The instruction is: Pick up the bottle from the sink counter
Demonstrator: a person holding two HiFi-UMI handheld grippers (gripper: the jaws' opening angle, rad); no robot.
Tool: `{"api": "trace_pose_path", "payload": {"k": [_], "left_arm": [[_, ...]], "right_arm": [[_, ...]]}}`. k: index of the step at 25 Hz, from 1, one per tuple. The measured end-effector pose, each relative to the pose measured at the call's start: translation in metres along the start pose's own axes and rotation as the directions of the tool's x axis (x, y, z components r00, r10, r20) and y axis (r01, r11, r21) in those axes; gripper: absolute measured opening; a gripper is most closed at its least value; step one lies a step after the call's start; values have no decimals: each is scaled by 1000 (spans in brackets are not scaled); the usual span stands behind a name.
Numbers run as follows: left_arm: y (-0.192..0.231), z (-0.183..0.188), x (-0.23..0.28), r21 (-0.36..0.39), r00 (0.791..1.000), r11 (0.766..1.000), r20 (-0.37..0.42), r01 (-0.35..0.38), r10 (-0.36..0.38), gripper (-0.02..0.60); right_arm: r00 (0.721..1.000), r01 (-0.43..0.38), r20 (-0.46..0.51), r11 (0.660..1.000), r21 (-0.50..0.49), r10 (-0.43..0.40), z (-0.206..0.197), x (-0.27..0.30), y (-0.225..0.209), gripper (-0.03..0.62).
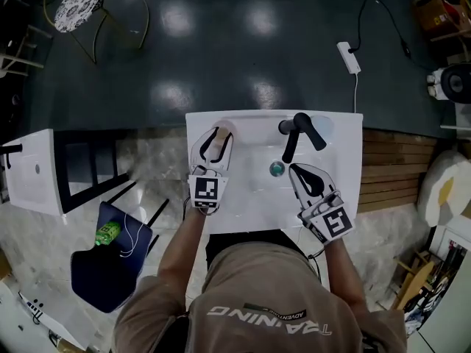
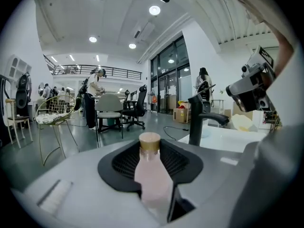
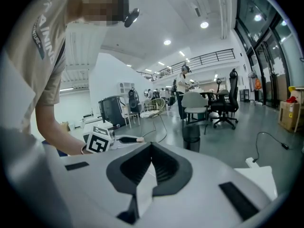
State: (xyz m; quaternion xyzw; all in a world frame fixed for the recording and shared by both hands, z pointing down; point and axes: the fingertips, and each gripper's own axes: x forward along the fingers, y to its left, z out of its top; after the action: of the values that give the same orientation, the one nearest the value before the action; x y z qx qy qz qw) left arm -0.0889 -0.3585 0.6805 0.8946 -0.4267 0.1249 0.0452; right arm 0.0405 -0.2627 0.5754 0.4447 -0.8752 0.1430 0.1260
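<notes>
A pale pink bottle [image 2: 152, 179] with a tan cap stands at the back left corner of the white sink counter [image 1: 346, 197]. My left gripper [image 2: 151, 148] is open around it, one black pad on each side, with a dark gap beside the bottle on the right. From the head view the bottle [image 1: 219, 140] shows between the left gripper's [image 1: 218, 134] jaws. My right gripper [image 1: 294, 169] hovers over the basin near the drain [image 1: 277, 169], shut on nothing. In its own view the right gripper's [image 3: 151, 147] tips meet.
A black faucet [image 1: 296, 134] rises at the back of the sink, right of the bottle. A dark chair [image 1: 103, 263] with a green bottle [image 1: 107, 234] stands at the lower left. Another white basin [image 1: 33, 171] is farther left. Wooden slats [image 1: 390, 171] lie to the right.
</notes>
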Motion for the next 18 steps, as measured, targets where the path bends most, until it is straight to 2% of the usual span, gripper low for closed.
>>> {"api": "trace_pose_path", "payload": {"k": [9,18], "left_arm": [[-2,1,0,33,999,999,35,-17,16,135],[0,4,-1,-13,998,1000,55,7,-7,130]], "right_arm": [[1000,-21,-21,1000,-8,21,-11,0,3,8],[998,-39,-40,999,-13,38,-16,5,10,8]]}}
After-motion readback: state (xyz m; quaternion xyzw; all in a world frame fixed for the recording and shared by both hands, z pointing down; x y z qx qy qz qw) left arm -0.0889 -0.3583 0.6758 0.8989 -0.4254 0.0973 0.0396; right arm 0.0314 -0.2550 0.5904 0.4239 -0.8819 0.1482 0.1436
